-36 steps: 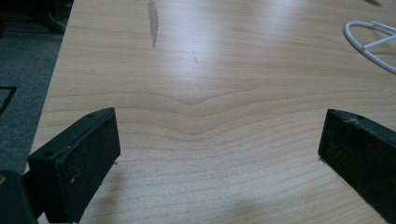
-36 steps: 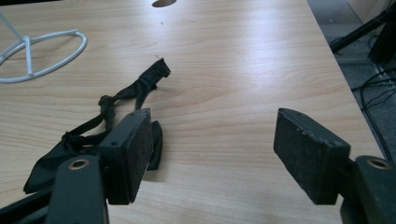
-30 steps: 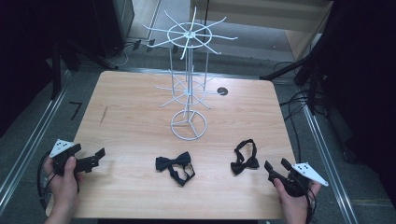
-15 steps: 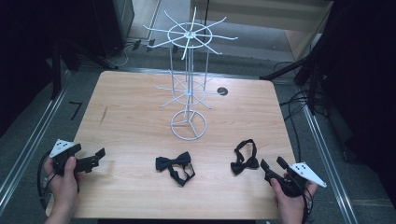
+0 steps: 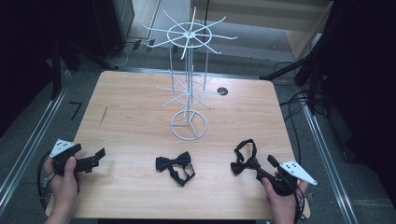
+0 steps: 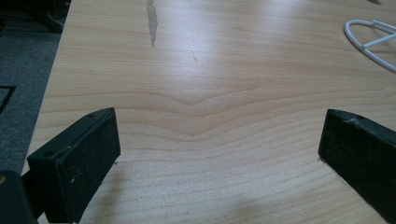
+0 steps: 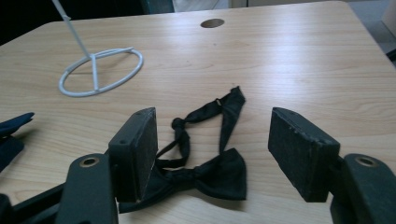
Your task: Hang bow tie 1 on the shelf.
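Right gripper, held low and level, brackets black bow tie.

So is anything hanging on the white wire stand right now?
No, the white wire stand has bare arms, and both bow ties, one black and one dark blue, lie flat on the table.

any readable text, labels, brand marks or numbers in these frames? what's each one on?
"7": a dark mark shaped like that digit on the grey floor left of the wooden table; it may be tape rather than a number.
Nothing readable on the bow ties, the white wire rack or the grippers.
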Motion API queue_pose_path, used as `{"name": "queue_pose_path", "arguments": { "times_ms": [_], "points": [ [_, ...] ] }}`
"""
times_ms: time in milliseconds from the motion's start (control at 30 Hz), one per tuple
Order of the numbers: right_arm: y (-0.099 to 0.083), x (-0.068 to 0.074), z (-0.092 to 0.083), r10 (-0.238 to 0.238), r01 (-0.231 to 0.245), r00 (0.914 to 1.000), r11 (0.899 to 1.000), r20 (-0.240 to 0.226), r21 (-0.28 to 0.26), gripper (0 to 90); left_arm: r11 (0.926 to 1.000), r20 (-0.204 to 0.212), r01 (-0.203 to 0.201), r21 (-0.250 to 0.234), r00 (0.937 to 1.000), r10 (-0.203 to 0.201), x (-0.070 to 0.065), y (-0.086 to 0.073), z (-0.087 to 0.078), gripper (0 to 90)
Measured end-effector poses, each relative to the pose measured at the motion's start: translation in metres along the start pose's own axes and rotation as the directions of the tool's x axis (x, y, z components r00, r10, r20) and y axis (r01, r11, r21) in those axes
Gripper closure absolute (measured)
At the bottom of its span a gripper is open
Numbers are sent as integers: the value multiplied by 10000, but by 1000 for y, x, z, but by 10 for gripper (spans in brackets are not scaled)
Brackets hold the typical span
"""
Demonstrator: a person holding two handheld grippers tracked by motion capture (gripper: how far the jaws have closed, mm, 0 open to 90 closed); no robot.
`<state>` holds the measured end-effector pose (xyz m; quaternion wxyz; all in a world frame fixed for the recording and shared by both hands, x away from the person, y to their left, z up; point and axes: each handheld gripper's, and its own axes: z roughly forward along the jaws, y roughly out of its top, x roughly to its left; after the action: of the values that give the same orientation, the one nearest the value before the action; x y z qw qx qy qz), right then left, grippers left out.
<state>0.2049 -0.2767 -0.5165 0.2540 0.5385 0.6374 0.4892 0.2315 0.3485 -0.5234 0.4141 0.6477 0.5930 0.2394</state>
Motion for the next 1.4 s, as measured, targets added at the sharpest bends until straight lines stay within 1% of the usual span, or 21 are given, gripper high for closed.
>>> {"name": "queue_pose_path", "arguments": {
  "times_ms": [33,67,100,133,267,300,333,467,567,600,633,667,767,867,900,933,967,1000,1100,1233,1400],
  "points": [
    [0,5,2,-41,41,9999,10000,-103,41,342,10000,2,5,-2,10000,-5,0,0,0,0],
    [0,5,2,-41,41,9999,10000,-103,41,342,10000,2,5,-2,10000,-5,0,0,0,0],
    [0,10,4,-90,91,9997,9999,-211,57,345,10000,3,0,0,10000,0,0,0,0,0],
    [0,10,4,-90,91,9997,9999,-211,57,345,10000,4,0,1,10000,0,0,0,0,0],
    [0,20,7,-198,202,9989,9998,-415,93,351,10000,4,-7,13,10000,7,0,0,0,0],
    [0,20,7,-198,202,9989,9998,-415,93,351,10000,4,-10,11,10000,10,0,0,0,0],
    [0,24,8,-217,225,9983,9997,-542,126,354,10000,0,-12,10,10000,12,0,0,0,0],
    [0,28,10,-291,302,9976,9994,-622,156,358,10000,11,-17,15,10000,17,0,0,0,0],
    [-1,34,12,-324,342,9963,9992,-791,213,365,10000,7,-19,20,10000,19,0,0,0,0],
    [-1,34,12,-324,342,9963,9992,-791,213,365,10000,7,-19,20,10000,19,0,0,0,0],
    [-2,37,13,-298,323,9955,9992,-896,255,373,10000,1,-18,22,10000,18,0,0,0,0],
    [-2,37,13,-298,323,9955,9992,-896,255,373,10000,1,-18,22,10000,18,0,0,0,0],
    [-3,44,15,-376,415,9934,9986,-1087,341,399,10000,16,-20,24,10000,19,0,0,0,0],
    [-3,48,17,-460,508,9926,9979,-1128,402,410,10000,7,-16,29,10000,15,0,0,0,0],
    [-4,51,18,-527,586,9906,9973,-1261,437,424,10000,12,-5,27,10000,5,0,0,0,0],
    [-4,51,18,-527,586,9906,9973,-1261,437,424,10000,12,-4,27,10000,4,0,0,0,0],
    [-5,55,20,-579,652,9895,9966,-1324,510,451,10000,19,9,26,10000,-9,0,0,0,0],
    [-5,55,20,-579,652,9895,9966,-1324,510,451,10000,19,9,26,10000,-9,0,0,0,0],
    [-7,63,24,-679,767,9895,9949,-1275,651,468,10000,30,29,0,10000,-29,0,0,0,0],
    [-9,70,27,-906,994,9893,9923,-1146,739,484,10000,32,39,0,10000,-39,0,0,0,0],
    [-10,74,29,-1010,1105,9869,9913,-1256,715,508,10000,31,45,-1,10000,-45,1,0,0,0]
  ]
}}
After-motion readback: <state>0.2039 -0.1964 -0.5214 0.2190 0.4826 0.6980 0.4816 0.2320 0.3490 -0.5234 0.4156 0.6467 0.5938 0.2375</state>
